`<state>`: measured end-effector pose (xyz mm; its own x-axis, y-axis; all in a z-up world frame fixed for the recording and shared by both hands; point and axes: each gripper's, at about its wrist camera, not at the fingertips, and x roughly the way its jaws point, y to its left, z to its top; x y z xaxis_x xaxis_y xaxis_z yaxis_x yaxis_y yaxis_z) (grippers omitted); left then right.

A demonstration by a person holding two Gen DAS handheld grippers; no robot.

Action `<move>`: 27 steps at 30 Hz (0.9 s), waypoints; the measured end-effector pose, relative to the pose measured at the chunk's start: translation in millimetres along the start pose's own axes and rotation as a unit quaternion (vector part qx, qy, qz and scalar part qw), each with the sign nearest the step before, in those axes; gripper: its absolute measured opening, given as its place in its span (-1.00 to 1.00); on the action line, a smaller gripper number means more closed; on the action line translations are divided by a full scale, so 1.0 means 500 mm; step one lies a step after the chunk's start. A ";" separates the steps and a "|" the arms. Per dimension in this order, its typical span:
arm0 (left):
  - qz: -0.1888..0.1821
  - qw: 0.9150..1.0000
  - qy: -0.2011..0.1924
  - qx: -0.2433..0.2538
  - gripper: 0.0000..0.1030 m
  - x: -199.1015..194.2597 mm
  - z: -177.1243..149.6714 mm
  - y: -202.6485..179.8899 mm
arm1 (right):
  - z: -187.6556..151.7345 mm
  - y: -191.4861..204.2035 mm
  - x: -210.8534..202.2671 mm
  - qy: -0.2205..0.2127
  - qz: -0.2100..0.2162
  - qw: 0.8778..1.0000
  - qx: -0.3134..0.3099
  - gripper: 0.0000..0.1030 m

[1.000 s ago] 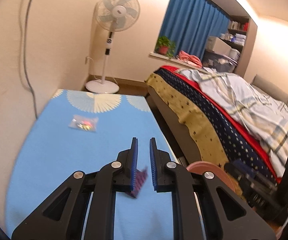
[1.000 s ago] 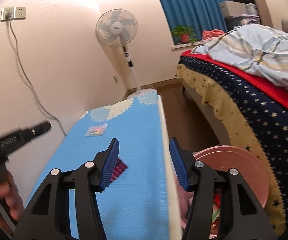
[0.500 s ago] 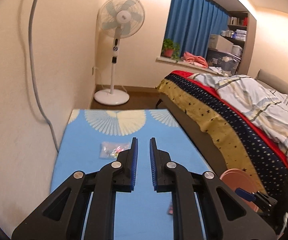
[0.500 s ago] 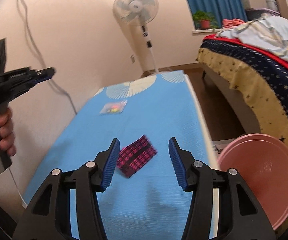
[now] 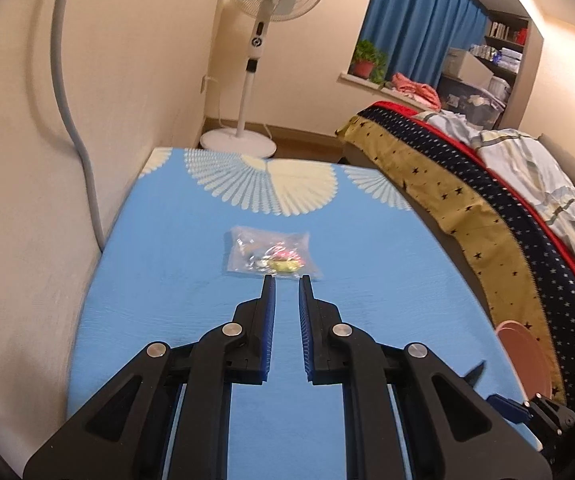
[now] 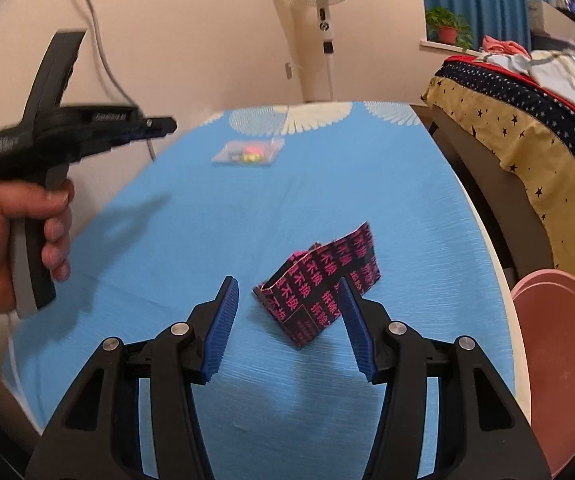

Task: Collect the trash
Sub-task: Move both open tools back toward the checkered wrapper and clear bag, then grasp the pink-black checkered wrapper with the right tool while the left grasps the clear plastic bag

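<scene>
Both tools advanced since earlier frames. Left tool (image 5: pixel 285 278), narrow gap, empty, tips just short of clear packet (image 5: pixel 271 256) mid-counter (image 5: pixel 159 280). Right tool (image 6: pixel 289 286), wide open, empty, brackets pink-black wrapper (image 6: pixel 319 280) lying on counter, no contact visible. Pink bin (image 6: pixel 559 360) beside counter edge. Judgement: nothing collected yet here; two pieces left to grasp and drop.

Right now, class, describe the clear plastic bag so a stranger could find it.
Start at the blue table by the wall. Towards its far end, near the white fan pattern, lies the clear plastic bag, transparent with small bright bits inside, unlike the black-and-pink wrapper.
</scene>
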<state>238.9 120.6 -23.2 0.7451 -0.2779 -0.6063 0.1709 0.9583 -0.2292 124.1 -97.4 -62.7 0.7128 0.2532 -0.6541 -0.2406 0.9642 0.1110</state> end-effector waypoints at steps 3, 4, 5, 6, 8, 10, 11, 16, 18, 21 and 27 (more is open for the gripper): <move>0.005 1.000 0.009 -0.004 -0.76 0.036 0.000 0.017 | 0.000 0.008 0.018 0.016 -0.017 1.000 -0.004 0.01; 0.007 1.000 0.011 -0.005 -0.76 0.047 0.000 0.020 | 0.001 0.008 0.021 0.019 -0.023 1.000 -0.004 -0.03; 0.010 1.000 0.015 -0.009 -0.76 0.063 0.000 0.028 | 0.001 0.006 0.022 0.020 -0.027 0.999 -0.002 -0.17; 0.013 1.000 0.017 -0.013 -0.76 0.076 0.001 0.034 | 0.003 0.004 0.022 0.019 -0.030 0.999 0.000 -0.25; 0.017 0.999 0.021 -0.023 -0.76 0.100 0.006 0.047 | 0.004 -0.002 0.020 0.016 -0.036 0.999 0.004 -0.52; 0.021 0.999 0.023 -0.031 -0.76 0.118 0.013 0.056 | 0.004 -0.008 0.018 0.012 -0.041 0.999 0.005 -0.60; 0.023 0.999 0.025 -0.036 -0.76 0.127 0.016 0.062 | 0.005 -0.010 0.019 0.010 -0.042 0.999 0.005 -0.64; 0.031 0.997 0.043 -0.058 -0.47 0.170 0.023 0.080 | 0.008 -0.026 0.013 -0.001 -0.048 0.999 0.010 -0.83; 0.030 0.996 0.047 -0.065 -0.45 0.180 0.024 0.084 | 0.009 -0.032 0.014 0.000 -0.045 0.999 0.015 -0.85; 0.028 0.995 0.054 -0.075 -0.44 0.194 0.027 0.088 | 0.008 -0.037 0.012 0.000 -0.045 0.999 0.018 -0.86; 0.017 0.994 0.073 -0.083 -0.46 0.217 0.022 0.083 | 0.009 -0.044 0.010 0.000 -0.043 0.999 0.022 -0.86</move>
<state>333.7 130.8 -90.0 0.6457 -0.2640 -0.7165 0.0303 0.9464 -0.3214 136.0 -116.9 -65.3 0.7295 0.1688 -0.6628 -0.1489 0.9850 0.0869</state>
